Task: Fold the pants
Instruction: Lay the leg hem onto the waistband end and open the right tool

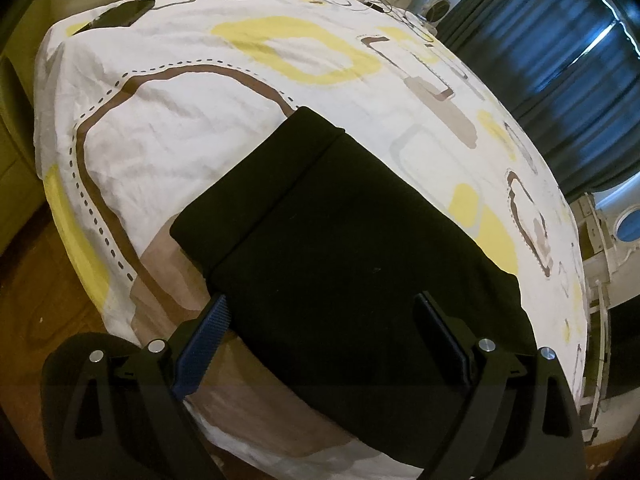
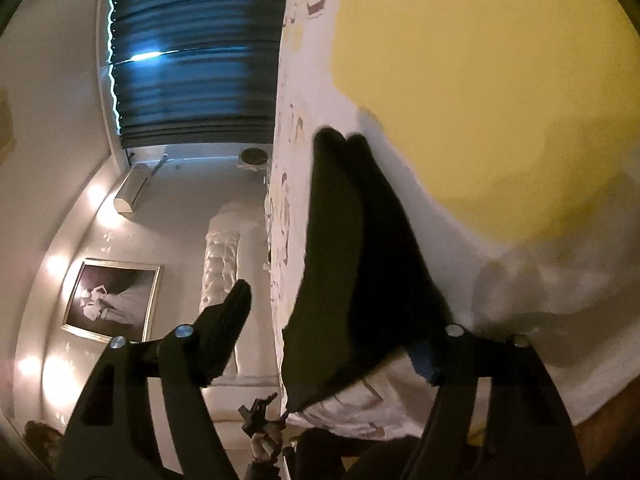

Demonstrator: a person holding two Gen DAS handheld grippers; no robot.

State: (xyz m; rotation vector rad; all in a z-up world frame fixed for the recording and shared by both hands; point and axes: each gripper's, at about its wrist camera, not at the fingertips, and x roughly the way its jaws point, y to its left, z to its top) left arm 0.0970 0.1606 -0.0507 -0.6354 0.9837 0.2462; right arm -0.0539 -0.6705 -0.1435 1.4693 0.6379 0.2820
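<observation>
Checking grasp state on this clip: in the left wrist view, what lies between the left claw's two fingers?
In the left wrist view, the black pants fill the gap of the open left claw; the patterned bedsheet lies beneath.

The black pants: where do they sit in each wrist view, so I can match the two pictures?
Left wrist: black pants fill the centre, folded on the bedsheet, running down between the open fingers.
Right wrist: black pants run from centre down to lower middle, view rolled sideways.
Shared landmark: the blue curtain.

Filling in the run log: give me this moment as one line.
pants: folded on bed | left hand-held gripper: open, over pants | right hand-held gripper: open, straddling pants edge
</observation>
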